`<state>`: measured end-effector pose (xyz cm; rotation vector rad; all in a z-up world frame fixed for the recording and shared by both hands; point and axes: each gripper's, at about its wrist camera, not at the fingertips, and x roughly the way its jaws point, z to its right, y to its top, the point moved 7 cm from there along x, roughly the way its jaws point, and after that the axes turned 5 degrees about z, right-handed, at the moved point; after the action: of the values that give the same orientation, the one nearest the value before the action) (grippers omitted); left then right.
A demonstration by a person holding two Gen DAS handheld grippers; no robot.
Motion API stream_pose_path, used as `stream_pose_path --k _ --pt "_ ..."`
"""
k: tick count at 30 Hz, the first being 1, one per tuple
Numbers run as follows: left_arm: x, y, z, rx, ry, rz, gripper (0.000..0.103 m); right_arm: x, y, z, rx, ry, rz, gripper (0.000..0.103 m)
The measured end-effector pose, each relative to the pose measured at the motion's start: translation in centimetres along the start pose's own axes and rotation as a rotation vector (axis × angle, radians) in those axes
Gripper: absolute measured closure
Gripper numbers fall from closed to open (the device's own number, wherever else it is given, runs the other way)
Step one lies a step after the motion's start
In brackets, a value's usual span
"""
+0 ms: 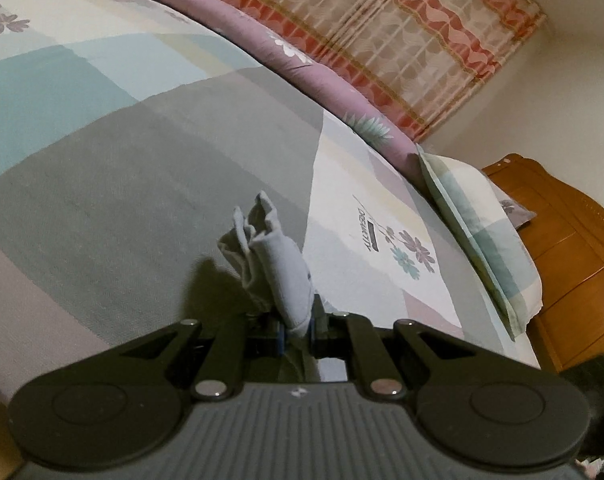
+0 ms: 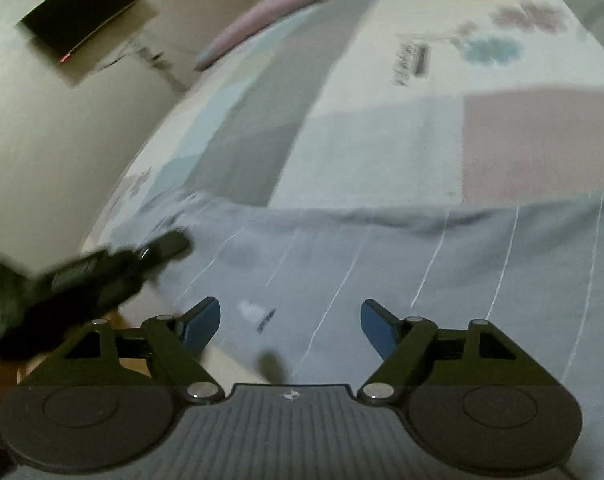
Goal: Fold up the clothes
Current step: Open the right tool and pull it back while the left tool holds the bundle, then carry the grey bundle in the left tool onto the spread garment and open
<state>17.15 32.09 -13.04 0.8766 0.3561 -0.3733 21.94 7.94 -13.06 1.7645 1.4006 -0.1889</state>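
Observation:
A grey-blue garment with thin white stripes (image 2: 422,260) lies spread on the patchwork bedsheet (image 2: 382,140). My right gripper (image 2: 289,320) hovers just over it, open, its blue pads wide apart with nothing between them. My left gripper (image 1: 297,320) is shut on a bunched corner of the same grey-blue fabric (image 1: 277,264), which sticks up past the fingers above the sheet (image 1: 141,160). In the right wrist view the left gripper (image 2: 113,264) shows blurred at the garment's left end.
A purple rolled quilt (image 1: 285,56) runs along the bed's far side, with a pillow (image 1: 482,248) against a wooden headboard (image 1: 574,248). A patterned curtain (image 1: 402,40) hangs behind. A dark screen (image 2: 81,12) is on the wall past the bed's left edge.

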Motion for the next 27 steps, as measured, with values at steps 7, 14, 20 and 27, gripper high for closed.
stream_pose_path --k 7,14,20,27 --pt "0.4 0.2 0.2 0.009 -0.020 -0.007 0.095 1.8 3.3 1.3 0.139 -0.019 0.055 0.019" --pt "0.8 0.4 0.4 0.020 -0.027 -0.007 0.095 2.3 2.6 0.6 0.169 -0.029 0.040 0.016" --pt "0.7 0.1 0.8 0.023 -0.029 -0.005 0.095 1.2 -1.5 -1.4 0.157 -0.023 0.000 0.012" --pt "0.3 0.3 2.0 0.039 -0.035 0.003 0.095 0.3 -4.3 -2.9 0.112 -0.024 -0.051 0.007"
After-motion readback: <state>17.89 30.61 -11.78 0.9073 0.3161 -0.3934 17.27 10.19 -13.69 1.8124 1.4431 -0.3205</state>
